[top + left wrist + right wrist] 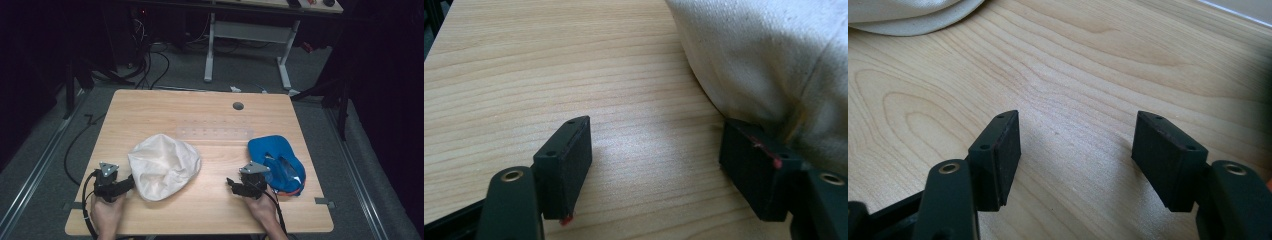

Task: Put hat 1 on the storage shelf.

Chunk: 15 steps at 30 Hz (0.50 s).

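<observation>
A cream cloth bag (pixel 164 166) lies crumpled left of the table's middle. My left gripper (pixel 131 182) sits at its near left edge, jaws open over bare wood; in the left gripper view its right jaw touches the cream cloth (pixel 774 60), with nothing between the jaws (pixel 656 167). A blue cap (pixel 276 160) with an orange-trimmed rim lies at the right. My right gripper (pixel 231 184) stands just left of it, pointing left, open (pixel 1075 160) over bare table, with the cream cloth (pixel 908 15) far ahead.
A clear plastic strip (pixel 214 133) lies across the table's middle, behind the bag and the cap. A round cable hole (pixel 238 106) is near the far edge. A white desk frame (pixel 247 45) and cables stand on the floor beyond.
</observation>
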Motion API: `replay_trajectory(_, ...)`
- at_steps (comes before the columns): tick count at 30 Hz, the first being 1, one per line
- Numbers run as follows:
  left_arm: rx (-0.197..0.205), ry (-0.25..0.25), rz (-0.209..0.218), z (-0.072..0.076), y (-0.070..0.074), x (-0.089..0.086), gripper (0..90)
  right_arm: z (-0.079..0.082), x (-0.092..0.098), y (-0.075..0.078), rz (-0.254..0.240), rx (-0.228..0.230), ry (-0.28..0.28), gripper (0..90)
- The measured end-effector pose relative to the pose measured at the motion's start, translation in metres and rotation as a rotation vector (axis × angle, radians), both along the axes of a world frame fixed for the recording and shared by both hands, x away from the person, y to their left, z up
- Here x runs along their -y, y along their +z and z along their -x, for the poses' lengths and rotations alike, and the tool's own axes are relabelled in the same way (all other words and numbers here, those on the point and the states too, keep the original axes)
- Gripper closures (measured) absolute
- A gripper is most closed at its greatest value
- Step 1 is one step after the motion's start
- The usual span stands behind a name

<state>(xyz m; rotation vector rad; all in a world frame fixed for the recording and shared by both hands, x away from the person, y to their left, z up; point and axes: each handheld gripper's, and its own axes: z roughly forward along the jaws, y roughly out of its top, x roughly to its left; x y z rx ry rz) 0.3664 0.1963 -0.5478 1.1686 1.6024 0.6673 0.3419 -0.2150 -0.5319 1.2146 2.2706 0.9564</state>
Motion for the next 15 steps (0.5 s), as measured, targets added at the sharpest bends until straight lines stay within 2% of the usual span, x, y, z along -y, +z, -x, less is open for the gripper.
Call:
replay_trajectory(6, 0.000, 0.003, -0.001, -0.0001, 0.0001, 0.0001, 29.8, 0.0003, -0.0001, 0.0000, 0.000, 0.000, -0.002, 35.7)
replay_trajectory(11, 0.003, 0.029, 0.011, -0.0013, 0.0005, 0.0015, 29.8, 0.0004, -0.0001, 0.0000, 0.000, -0.001, -0.002, 35.4)
replay_trajectory(13, 0.001, 0.031, 0.032, -0.0012, 0.0016, -0.0001, 29.6, 0.0004, -0.0001, 0.0000, 0.000, -0.001, -0.001, 35.1)
replay_trajectory(15, -0.005, 0.037, 0.075, -0.0009, 0.0038, -0.0028, 29.1, 0.0004, 0.0000, 0.0000, 0.000, -0.001, 0.000, 35.1)
